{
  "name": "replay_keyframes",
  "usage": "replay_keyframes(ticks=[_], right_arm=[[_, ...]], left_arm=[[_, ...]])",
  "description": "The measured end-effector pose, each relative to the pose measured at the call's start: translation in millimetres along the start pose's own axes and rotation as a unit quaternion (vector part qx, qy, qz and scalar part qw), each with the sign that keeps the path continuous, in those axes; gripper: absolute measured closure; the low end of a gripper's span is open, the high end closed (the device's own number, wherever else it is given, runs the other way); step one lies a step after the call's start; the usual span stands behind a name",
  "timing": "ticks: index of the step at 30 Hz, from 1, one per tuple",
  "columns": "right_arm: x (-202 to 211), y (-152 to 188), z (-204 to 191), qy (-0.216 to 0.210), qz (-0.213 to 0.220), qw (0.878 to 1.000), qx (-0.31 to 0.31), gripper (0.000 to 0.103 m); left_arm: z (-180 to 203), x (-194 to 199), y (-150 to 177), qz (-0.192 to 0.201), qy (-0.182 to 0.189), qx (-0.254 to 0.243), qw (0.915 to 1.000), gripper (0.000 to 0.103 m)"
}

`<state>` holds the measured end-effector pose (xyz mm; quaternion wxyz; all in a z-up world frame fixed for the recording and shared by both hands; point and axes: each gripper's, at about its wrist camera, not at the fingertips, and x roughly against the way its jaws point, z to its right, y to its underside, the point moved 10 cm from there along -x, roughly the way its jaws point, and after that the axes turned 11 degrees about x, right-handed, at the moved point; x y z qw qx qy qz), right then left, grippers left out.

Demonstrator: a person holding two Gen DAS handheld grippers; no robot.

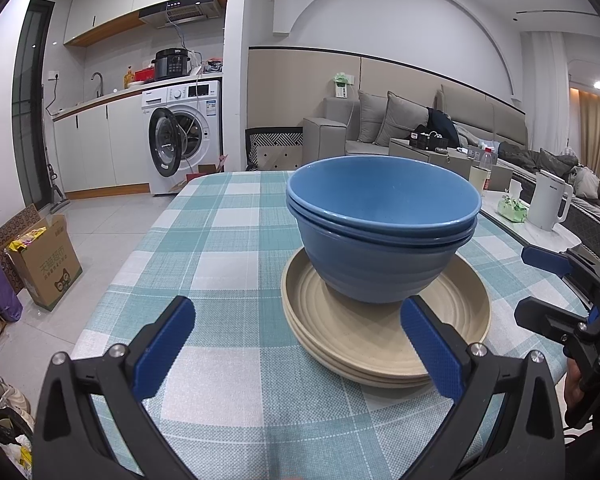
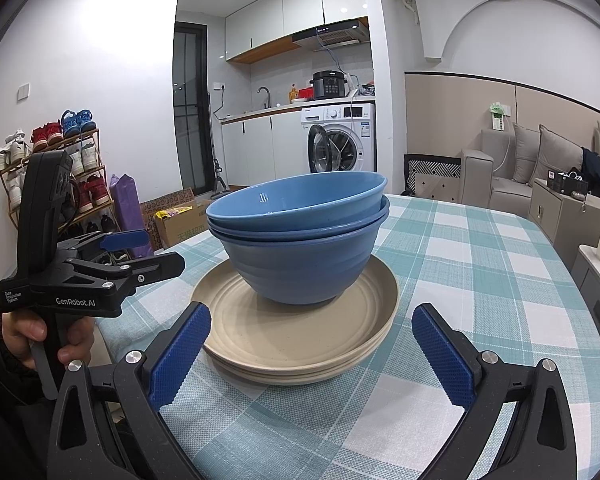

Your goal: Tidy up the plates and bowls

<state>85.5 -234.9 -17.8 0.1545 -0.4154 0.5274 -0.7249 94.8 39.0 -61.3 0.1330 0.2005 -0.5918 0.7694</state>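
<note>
Nested blue bowls (image 1: pixel 384 224) (image 2: pixel 300 236) stand on a stack of beige plates (image 1: pixel 380 344) (image 2: pixel 300 340) on the checked tablecloth. My left gripper (image 1: pixel 298 344) is open, a short way before the plates and left of them, holding nothing. My right gripper (image 2: pixel 312 350) is open too, its fingers either side of the plates' near rim without touching. The right gripper (image 1: pixel 540 288) shows at the right edge of the left wrist view. In the right wrist view, the left gripper (image 2: pixel 140 252) appears at the left, held by a hand.
The table (image 1: pixel 220 248) carries a teal and white cloth. A cardboard box (image 1: pixel 44 260) and shoes sit on the floor at the left. A white kettle (image 1: pixel 548 200) and tissue pack stand on a side table at the right. A washing machine (image 1: pixel 184 136) is behind.
</note>
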Motion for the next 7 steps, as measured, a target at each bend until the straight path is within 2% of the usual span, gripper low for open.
replay_keyframes(ticks=[7], right_arm=[[-0.6,1.0,-1.4,-0.001,0.0,1.0,0.001,0.001]], left_arm=[[4.6,-1.4,4.1,-0.002,0.007,-0.004,1.0,0.0]])
